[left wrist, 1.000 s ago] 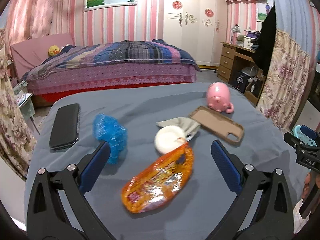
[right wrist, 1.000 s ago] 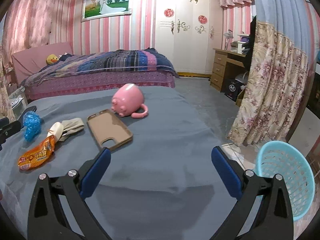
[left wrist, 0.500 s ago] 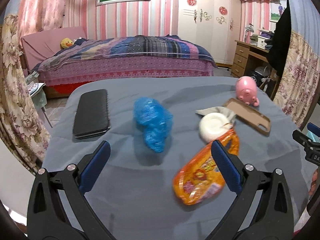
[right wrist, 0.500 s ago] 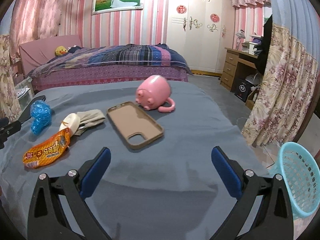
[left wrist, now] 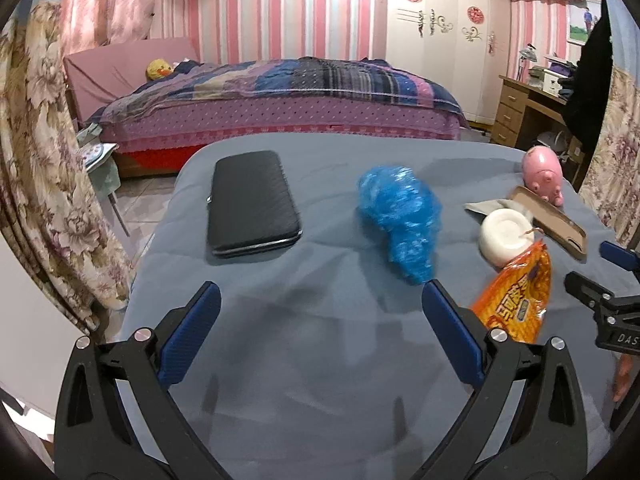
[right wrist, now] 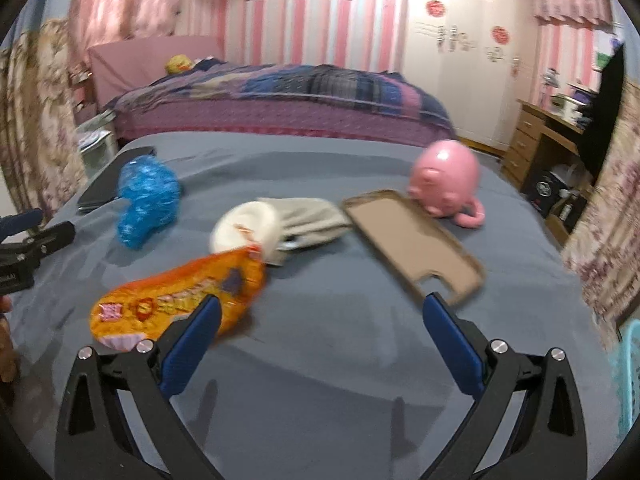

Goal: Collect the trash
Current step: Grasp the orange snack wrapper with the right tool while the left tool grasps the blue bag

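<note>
Step in hand: approach, nothing picked up yet. Left tool (left wrist: 320, 312) hangs spread and empty above the near part of the gray tabletop (left wrist: 320, 360); right tool (right wrist: 320, 320) likewise spread and empty.

Trash candidates on the tabletop:
- crumpled blue plastic (left wrist: 400, 216), toward the middle, just ahead of the left tool's right finger
- orange snack wrapper (right wrist: 180, 296), its near end just beside the right tool's left finger
- white cup (right wrist: 248, 232), on its side, touching the wrapper's far end

Not trash, by my judgement: black case (left wrist: 250, 204) toward the far left corner, phone case (right wrist: 412, 240), pink piggy bank (right wrist: 448, 180).

A blue basket (right wrist: 628, 380) shows only at the right edge of the right wrist view, off the tabletop; probably the bin.

Next move: left tool shifts right to straddle the blue plastic; right tool shifts left over the wrapper. Both are soft, so a low closing pinch.
</note>
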Demonstrator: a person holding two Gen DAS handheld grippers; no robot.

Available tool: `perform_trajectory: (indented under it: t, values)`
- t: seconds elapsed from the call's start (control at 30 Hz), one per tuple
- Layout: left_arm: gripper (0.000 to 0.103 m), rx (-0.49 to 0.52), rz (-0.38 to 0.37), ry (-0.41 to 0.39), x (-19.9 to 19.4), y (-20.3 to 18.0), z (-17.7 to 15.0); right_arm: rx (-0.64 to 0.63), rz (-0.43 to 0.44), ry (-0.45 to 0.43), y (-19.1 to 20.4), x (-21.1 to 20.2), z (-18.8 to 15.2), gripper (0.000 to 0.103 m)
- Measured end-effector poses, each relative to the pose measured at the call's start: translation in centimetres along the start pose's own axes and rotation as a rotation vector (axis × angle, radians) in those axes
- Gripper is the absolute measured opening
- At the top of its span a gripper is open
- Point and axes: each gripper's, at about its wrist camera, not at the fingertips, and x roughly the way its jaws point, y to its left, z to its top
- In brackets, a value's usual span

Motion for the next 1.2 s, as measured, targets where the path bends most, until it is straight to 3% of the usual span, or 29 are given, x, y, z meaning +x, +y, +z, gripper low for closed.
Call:
perform_trajectory:
  t: [0.1,0.17,0.23,0.33,0.43,0.63,0.97,1.2]
  values:
    - [0.097,-0.012,0.004,-0.003,-0.2,0.7,0.0,-0.019,0.047,0.032,1.6,1.2,0.8,0.097]
    - [0.097,-0.01,0.012,-0.007,-0.3,0.9,0.1,-0.051,0.071,0.086,3.0,2.9,1.2,0.089]
    - [0.097,-0.01,0.014,-0.006,-0.3,1.0,0.2,-0.064,0.091,0.134,3.6,3.9,1.2,0.065]
    - [0.097,-0.005,0.015,-0.005,-0.3,1.0,0.2,-0.065,0.159,0.168,3.9,4.8,1.0,0.037]
    - [0.097,-0.003,0.015,0.002,-0.1,0.7,0.1,-0.067,0.183,0.143,3.7,4.3,0.9,0.024]
    - [0.097,-0.001,-0.004,0.013,0.1,-0.8,0.2,-0.057,0.206,0.084,1.9,2.2,0.2,0.02]
    - [0.097,0.012,-0.057,0.03,2.4,-5.0,1.7,-0.02,0.039,0.053,-7.2,-1.6,-1.9,0.015]
    - [0.096,0.023,-0.039,0.06,5.2,-7.3,3.3,0.092,-0.024,0.033,-13.2,-2.6,-2.8,0.014]
